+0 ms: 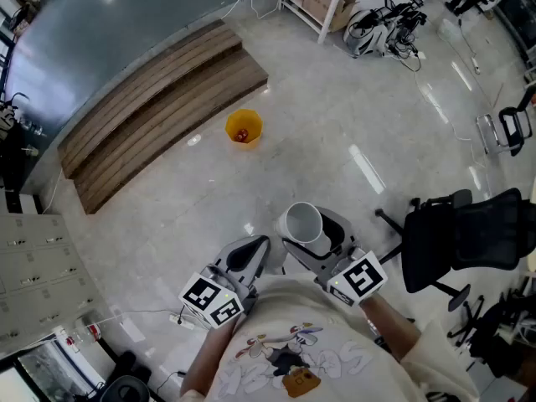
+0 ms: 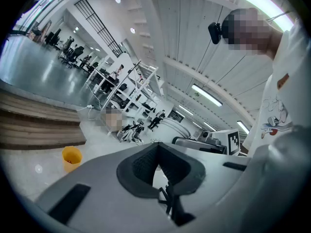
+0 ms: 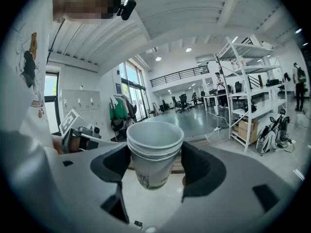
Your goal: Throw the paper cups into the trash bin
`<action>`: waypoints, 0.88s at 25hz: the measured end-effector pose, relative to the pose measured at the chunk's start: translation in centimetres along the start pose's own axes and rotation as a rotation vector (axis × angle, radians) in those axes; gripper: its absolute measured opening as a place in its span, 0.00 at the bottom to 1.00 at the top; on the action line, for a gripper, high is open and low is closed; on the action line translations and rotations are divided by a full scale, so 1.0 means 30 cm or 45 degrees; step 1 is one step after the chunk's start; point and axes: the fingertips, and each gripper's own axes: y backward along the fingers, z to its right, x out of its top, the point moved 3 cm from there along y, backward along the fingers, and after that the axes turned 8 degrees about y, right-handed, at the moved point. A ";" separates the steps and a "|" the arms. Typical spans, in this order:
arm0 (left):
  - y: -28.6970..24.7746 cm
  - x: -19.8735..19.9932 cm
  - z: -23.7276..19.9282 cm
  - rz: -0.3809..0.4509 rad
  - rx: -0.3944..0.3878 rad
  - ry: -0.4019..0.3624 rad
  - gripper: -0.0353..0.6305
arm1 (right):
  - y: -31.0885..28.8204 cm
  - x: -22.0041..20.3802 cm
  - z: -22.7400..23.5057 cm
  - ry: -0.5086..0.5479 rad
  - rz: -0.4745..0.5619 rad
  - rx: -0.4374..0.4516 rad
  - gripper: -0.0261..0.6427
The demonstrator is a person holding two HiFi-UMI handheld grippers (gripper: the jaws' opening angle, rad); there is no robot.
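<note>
Stacked white paper cups (image 3: 154, 152) hang upright between the pads of my right gripper (image 3: 155, 168), which is shut on them. In the head view the cups (image 1: 303, 224) show their open mouths, just ahead of the person's chest, with the right gripper (image 1: 313, 241) around them. My left gripper (image 1: 249, 255) is beside it on the left, shut with nothing in it; its dark pads (image 2: 146, 166) meet in the left gripper view. The yellow trash bin (image 1: 244, 128) stands on the floor well ahead, with something red inside. It also shows small and low as the bin (image 2: 71, 158) at the left.
A stepped wooden platform (image 1: 159, 99) runs across the floor behind and to the left of the bin. A black office chair (image 1: 469, 237) stands close on the right. White shelving (image 1: 322, 2) and parked equipment (image 1: 381, 25) are at the back, grey lockers (image 1: 33, 266) at the left.
</note>
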 end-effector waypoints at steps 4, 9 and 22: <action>-0.108 -0.054 0.085 -0.009 -0.012 -0.003 0.06 | 0.117 -0.017 0.077 -0.003 0.017 -0.010 0.54; -0.203 -0.078 0.151 -0.009 -0.006 -0.010 0.06 | 0.226 -0.032 0.128 -0.070 0.048 0.027 0.54; -0.361 -0.078 0.130 0.068 0.107 -0.014 0.06 | 0.247 -0.058 0.280 -0.122 0.104 0.125 0.54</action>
